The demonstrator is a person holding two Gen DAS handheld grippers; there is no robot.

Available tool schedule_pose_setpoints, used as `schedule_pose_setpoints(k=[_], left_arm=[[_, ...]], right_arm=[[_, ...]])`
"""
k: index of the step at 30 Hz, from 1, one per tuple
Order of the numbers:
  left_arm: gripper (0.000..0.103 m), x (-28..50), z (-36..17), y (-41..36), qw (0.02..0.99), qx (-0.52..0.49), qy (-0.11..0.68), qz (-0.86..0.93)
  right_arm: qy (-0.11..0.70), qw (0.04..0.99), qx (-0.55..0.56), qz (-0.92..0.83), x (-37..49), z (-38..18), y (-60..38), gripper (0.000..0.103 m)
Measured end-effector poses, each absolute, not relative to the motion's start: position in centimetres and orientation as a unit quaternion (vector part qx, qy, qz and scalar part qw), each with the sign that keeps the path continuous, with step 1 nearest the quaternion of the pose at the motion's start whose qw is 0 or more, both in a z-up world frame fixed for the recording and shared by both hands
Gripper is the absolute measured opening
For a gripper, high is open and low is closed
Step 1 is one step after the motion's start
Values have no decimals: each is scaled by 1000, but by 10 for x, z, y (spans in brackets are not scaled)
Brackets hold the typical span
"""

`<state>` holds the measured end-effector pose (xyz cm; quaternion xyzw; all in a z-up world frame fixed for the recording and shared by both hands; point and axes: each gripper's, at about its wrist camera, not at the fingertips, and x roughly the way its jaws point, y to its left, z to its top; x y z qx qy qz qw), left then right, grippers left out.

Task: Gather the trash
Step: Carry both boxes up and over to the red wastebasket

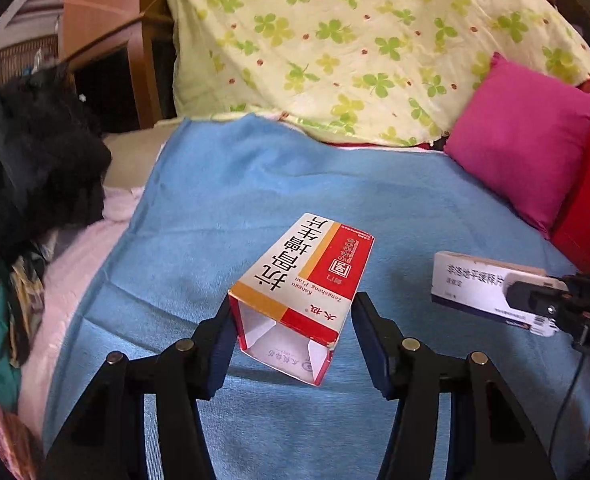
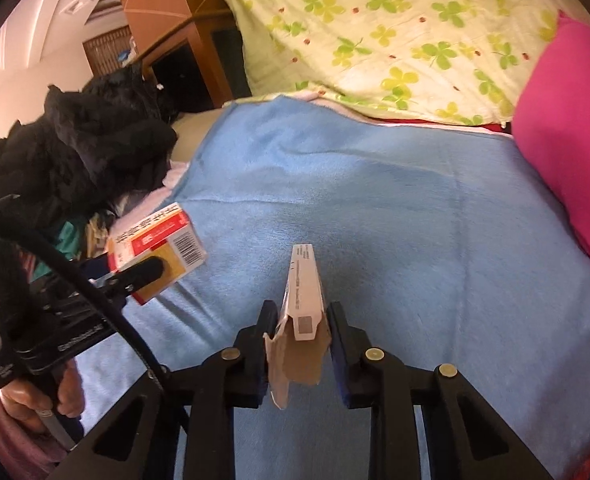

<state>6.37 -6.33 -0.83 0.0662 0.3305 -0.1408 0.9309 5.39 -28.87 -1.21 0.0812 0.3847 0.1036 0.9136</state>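
Your left hand-held gripper (image 1: 293, 344) held the red and white medicine box (image 1: 301, 296) above the blue blanket (image 1: 223, 200); its open end faced the camera, the left finger touched the box's side, and in the left wrist view a sliver of blanket showed between the right finger and the box, so whether that finger touched I could not tell; in the right wrist view a finger (image 2: 147, 272) lay across the box's side and the box (image 2: 157, 250) hung clear of the blanket. Your right hand-held gripper (image 2: 297, 344) pinched the white medicine box (image 2: 303, 292) edge-on between both fingers, its torn brown flap toward the lens; it too was raised over the blanket, well apart from the red one. A pink cushion (image 1: 523, 140) lay at the blanket's right edge, a clover-print quilt (image 1: 355, 40) behind it, and a heap of black clothing (image 1: 27, 152) to the left; your left hand (image 2: 43, 396) gripped its handle at the lower left of the right wrist view.
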Motion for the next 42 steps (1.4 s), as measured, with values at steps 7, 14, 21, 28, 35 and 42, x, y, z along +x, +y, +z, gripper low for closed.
schedule_pose_setpoints(k=[7, 14, 21, 28, 35, 42], left_arm=[[58, 38, 11, -86, 938, 101, 306, -131], [58, 1, 43, -105, 947, 121, 264, -139], [58, -54, 72, -132, 950, 138, 240, -145], [58, -112, 97, -170, 948, 155, 216, -178], [58, -157, 126, -198, 947, 175, 180, -200], [58, -182, 142, -215, 944, 192, 161, -213]], right_arm=[[346, 927, 110, 99, -5, 12, -308, 27], [270, 951, 120, 87, -70, 40, -326, 27], [206, 968, 133, 55, -138, 63, -350, 27], [173, 973, 149, 21, -211, 90, -376, 27], [136, 980, 147, -1, -264, 118, -386, 27], [101, 985, 137, -18, -301, 138, -388, 27]])
